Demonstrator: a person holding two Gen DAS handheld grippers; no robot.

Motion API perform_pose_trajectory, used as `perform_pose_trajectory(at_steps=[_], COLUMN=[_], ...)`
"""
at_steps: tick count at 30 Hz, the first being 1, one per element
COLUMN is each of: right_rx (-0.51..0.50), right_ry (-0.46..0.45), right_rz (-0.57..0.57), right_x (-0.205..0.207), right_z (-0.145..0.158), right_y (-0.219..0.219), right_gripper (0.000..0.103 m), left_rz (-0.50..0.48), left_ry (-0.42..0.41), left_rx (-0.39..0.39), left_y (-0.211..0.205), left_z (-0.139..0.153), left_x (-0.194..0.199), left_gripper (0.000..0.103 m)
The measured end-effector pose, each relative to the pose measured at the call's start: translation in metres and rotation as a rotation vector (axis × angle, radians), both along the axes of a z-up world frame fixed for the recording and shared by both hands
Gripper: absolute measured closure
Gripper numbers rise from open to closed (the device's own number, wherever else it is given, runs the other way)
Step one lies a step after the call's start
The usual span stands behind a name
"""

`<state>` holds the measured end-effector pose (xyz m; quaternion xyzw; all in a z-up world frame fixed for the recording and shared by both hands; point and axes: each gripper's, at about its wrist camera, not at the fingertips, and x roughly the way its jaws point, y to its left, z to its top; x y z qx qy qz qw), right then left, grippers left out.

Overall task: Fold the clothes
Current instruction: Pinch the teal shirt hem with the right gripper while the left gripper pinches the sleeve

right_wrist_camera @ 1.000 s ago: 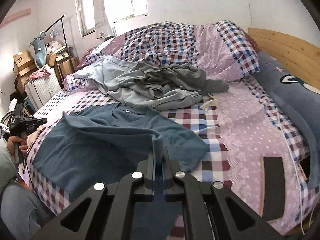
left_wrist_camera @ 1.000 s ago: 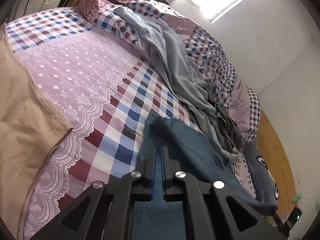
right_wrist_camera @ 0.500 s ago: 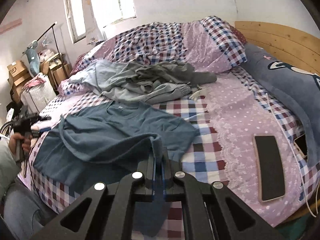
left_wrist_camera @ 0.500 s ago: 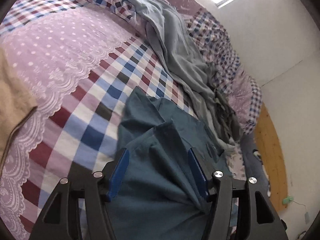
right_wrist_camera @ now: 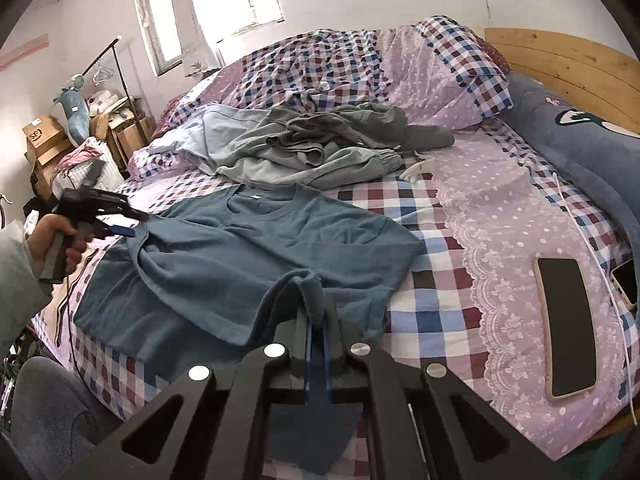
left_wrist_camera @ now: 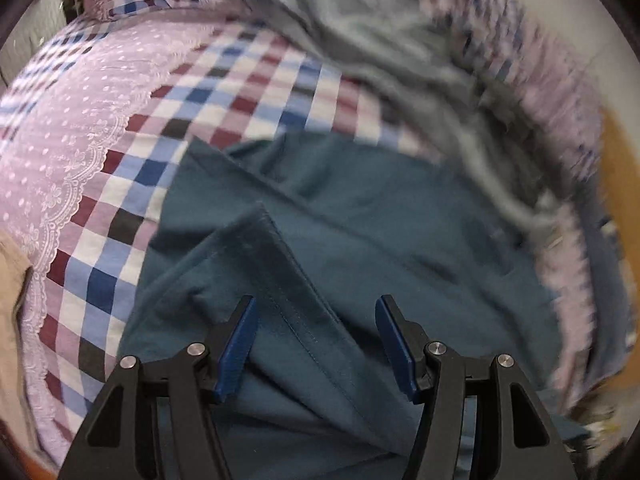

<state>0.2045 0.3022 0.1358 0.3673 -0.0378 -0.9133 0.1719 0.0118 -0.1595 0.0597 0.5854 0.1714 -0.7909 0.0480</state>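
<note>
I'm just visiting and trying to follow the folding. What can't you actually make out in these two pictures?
- Left wrist view: the grey clothes and the bed's far side are smeared by motion blur.
- Right wrist view: the right gripper hides the part of the teal shirt that it pinches.
- Right wrist view: the second phone is cut off by the edge.

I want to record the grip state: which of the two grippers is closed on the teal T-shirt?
The right gripper pinches the teal cotton T-shirt; the left gripper is open, fabric loose between its blue pads.
</note>
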Motion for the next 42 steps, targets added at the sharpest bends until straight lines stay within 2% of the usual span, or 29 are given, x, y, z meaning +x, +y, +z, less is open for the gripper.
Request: perform_pose_trajectory(at_steps=[1,3,5,7,13,17,20,23,26,29,32,34,36,40,42], right_rx=[-0.004,-0.012,-0.026,-0.039,-0.074,-0.059,-0.043,-0.076,-0.122,-0.178,-0.217,-0.251,-0.268,-0.140,-0.035], right_ry=[0.001,0.003,0.007,0.010,0.037,0.043,0.039,0.096,0.173,0.214,0.220,0.205,0.173,0.039,-0.042], right_rz=[0.003,0.008,0.002,-0.003,-0.012,0.008,0.051,0.161,0.286,0.394,0.473,0.522,0.574,0.594,0.603], right_x=[0.000,0.001,0.002,0.003,0.011,0.021,0.037,0.069,0.104,0.126,0.139,0.141,0.141,0.127,0.120], right_z=[0.000,0.001,0.002,0.004,0.011,0.018,0.024,0.043,0.064,0.085,0.098,0.099,0.096,0.066,0.044], right_y=[0.000,0.001,0.005,0.009,0.019,0.020,0.018,0.024,0.033,0.041,0.044,0.042,0.038,0.001,-0.023], right_gripper=[0.101,0.101,0.101,0.100,0.100,0.100,0.100,0.100,0.100,0.100,0.100,0.100,0.100,0.100,0.100], left_rz=[0.002,0.018,0.047,0.076,0.136,0.160,0.176,0.196,0.230,0.292,0.325,0.323,0.309,0.356,0.370], left_ry=[-0.023,-0.033,-0.021,0.003,0.155,0.267,0.316,0.379,0.464,0.559,0.629,0.632,0.596,0.422,0.315], left_rx=[-0.032,-0.071,-0.084,-0.046,0.032,0.118,0.183,0.249,0.263,0.277,0.327,0.344,0.338,0.350,0.356], left_y=[0.003,0.005,0.001,-0.006,-0.031,-0.049,-0.062,-0.075,-0.089,-0.104,-0.114,-0.115,-0.114,-0.116,-0.113], left_z=[-0.005,-0.010,-0.008,-0.003,0.034,0.066,0.082,0.102,0.128,0.151,0.165,0.166,0.162,0.120,0.093], left_x=[-0.003,-0.004,-0.002,0.004,0.055,0.115,0.174,0.235,0.282,0.320,0.344,0.349,0.346,0.338,0.329], left_gripper=[0.039,0.049,0.081,0.100,0.100,0.101,0.102,0.102,0.102,0.102,0.102,0.102,0.102,0.102,0.102])
